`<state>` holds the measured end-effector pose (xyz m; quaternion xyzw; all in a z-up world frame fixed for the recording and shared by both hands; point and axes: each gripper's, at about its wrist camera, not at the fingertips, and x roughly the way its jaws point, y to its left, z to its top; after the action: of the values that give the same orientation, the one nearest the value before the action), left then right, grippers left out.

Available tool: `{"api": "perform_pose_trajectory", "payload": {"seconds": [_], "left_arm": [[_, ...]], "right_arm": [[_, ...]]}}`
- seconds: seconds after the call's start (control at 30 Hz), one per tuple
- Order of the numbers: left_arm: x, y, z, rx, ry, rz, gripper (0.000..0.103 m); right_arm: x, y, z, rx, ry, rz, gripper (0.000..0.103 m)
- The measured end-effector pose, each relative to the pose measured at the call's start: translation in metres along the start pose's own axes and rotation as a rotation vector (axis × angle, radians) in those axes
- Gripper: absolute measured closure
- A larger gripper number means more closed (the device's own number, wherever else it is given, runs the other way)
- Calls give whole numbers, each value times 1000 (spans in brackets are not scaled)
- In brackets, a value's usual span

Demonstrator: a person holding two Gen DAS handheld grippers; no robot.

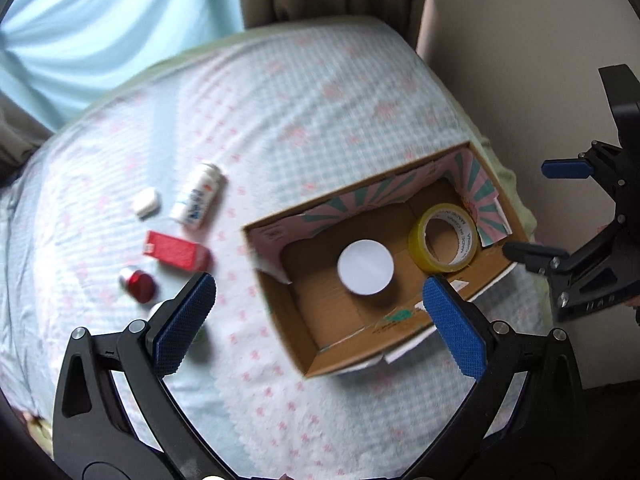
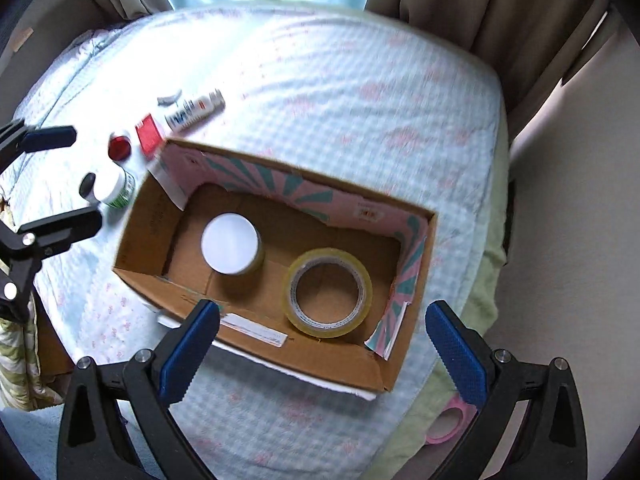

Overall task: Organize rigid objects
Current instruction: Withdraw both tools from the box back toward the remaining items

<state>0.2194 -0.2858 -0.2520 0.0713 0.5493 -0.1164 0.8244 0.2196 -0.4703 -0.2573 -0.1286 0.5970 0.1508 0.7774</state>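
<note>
A cardboard box (image 2: 412, 292) sits on the bed (image 2: 340, 92) with its top open. Inside it are a round white lid (image 2: 230, 243) on a jar and a roll of yellow tape (image 2: 327, 292), side by side and a little apart.

More small things lie on the bed to the left of the box: a red box (image 1: 176, 251), a white tube (image 1: 196, 194), a red cap (image 1: 138, 283), a small white piece (image 1: 146, 202), and a white bottle (image 2: 116, 187) with a green label. The red box is near the box's corner. The bottle is just beside the box's end wall.

The left gripper (image 1: 316, 320) hangs above the near side of the box, wide open and holding nothing. The right gripper (image 2: 324, 344) hangs above the box's near wall, wide open and empty too.

It looks like two things are packed and the rest wait. I think the next job is to pick one up. The left gripper is nearest, and the bottle is close to it. It would need to drop low, squeeze the bottle's sides, lift it, and set it in the bare part of the box floor.
</note>
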Motion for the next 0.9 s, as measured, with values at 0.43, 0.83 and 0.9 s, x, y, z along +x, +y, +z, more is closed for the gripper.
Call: {"api": "perform_pose_trajectory", "payload": {"seconds": [0.43, 0.83, 0.9], "left_arm": [[-123, 112, -60, -218, -188, 66, 0], [-154, 228, -119, -276, -257, 91, 0], [-154, 246, -125, -264, -263, 106, 0]], "right_arm": [[-76, 50, 26, 100, -158, -45, 0], [-108, 155, 72, 192, -268, -62, 0], [-106, 173, 80, 225, -276, -42, 0]]}}
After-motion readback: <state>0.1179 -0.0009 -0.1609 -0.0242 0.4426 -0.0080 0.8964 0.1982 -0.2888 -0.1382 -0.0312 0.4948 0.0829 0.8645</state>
